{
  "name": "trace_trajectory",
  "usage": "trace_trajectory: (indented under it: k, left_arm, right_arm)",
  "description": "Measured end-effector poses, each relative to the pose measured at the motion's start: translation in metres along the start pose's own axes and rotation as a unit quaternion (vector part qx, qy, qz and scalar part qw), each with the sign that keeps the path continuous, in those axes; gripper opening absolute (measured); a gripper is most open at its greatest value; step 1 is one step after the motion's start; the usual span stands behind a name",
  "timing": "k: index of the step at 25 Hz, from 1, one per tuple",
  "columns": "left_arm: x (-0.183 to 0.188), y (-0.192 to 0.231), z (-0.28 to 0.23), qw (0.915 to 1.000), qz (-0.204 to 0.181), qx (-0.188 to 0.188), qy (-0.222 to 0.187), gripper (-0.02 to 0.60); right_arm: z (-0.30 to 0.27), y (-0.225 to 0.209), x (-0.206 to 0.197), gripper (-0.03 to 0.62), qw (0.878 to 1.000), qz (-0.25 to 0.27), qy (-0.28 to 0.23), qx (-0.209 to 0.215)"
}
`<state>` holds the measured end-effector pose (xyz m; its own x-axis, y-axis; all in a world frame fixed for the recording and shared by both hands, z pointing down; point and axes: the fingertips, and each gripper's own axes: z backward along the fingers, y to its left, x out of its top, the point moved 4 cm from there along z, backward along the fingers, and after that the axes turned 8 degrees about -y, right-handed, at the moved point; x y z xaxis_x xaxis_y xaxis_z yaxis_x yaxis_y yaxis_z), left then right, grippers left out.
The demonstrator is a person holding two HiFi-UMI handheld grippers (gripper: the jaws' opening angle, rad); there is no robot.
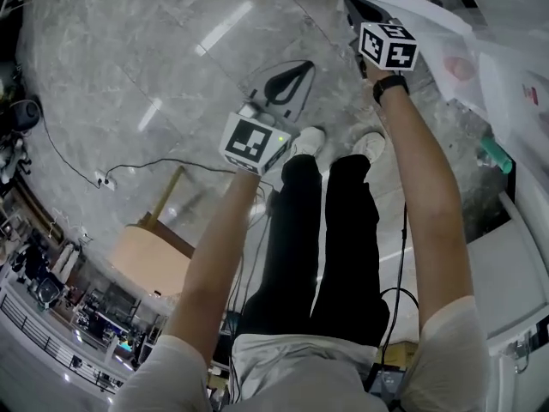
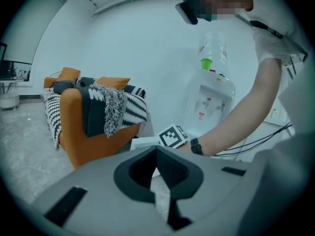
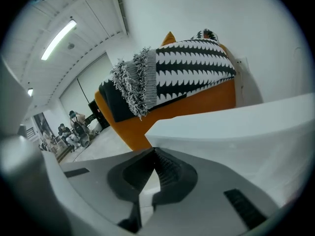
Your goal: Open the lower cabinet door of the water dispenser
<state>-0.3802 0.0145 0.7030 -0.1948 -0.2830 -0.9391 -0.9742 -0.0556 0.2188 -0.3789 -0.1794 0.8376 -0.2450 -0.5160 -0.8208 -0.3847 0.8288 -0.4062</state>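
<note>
The water dispenser [image 2: 212,100] stands against the wall to the person's right. From the left gripper view only its tap panel and top show, because the person's forearm hides the lower half, so I can't make out the lower cabinet door or any handle on it.

Both tools are pinched closed with nothing in them. The left gripper [image 1: 287,82] hangs over bare floor, and the right gripper [image 1: 353,7] sits just beside a low white ledge [image 3: 236,127] next to the orange sofa [image 2: 93,141], short of the dispenser.

The main risk, as I see it, is arriving at the door with the jaws together, where they would only push or skid on the panel. The right tool could also clip that ledge on its way across. A hard tug on the door might rock the dispenser and the inverted water bottle [image 2: 212,50] on top. A cable [image 1: 154,163] trails on the floor near the feet.

The bottle looks clear with a green cap. I can't tell its fill level, or what is in the cabinet.
</note>
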Motion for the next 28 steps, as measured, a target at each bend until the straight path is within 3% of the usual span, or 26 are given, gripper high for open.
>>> trace_trajectory:
  k: [2,5,10,17,23,28]
  left_arm:
    - [0.004,0.000,0.000,1.0000,0.000,0.007,-0.004,0.005]
    - [0.011,-0.001,0.003,0.9999,-0.015,0.006,-0.007,0.005]
    - [0.016,0.000,0.001,0.9998,-0.013,0.013,-0.011,0.005]
    - [0.032,-0.025,0.003,0.9991,0.030,0.023,0.019,0.005]
    - [0.082,-0.070,0.012,0.9985,0.049,0.002,0.025,0.005]
    - [0.130,-0.125,0.011,0.9965,0.035,-0.065,0.039,0.005]
  right_arm:
    - [-0.003,-0.007,0.007,0.008,1.000,-0.023,-0.010,-0.006]
    - [-0.010,-0.012,0.011,0.008,0.995,-0.097,-0.021,-0.003]
    - [0.000,-0.015,0.013,0.008,0.991,-0.129,-0.028,0.000]
    - [0.070,0.024,0.038,0.008,0.998,0.022,0.026,0.054]
    - [0.189,0.064,0.081,0.008,0.997,0.064,0.037,0.012]
    - [0.296,0.089,0.107,0.008,0.996,0.070,0.040,-0.039]
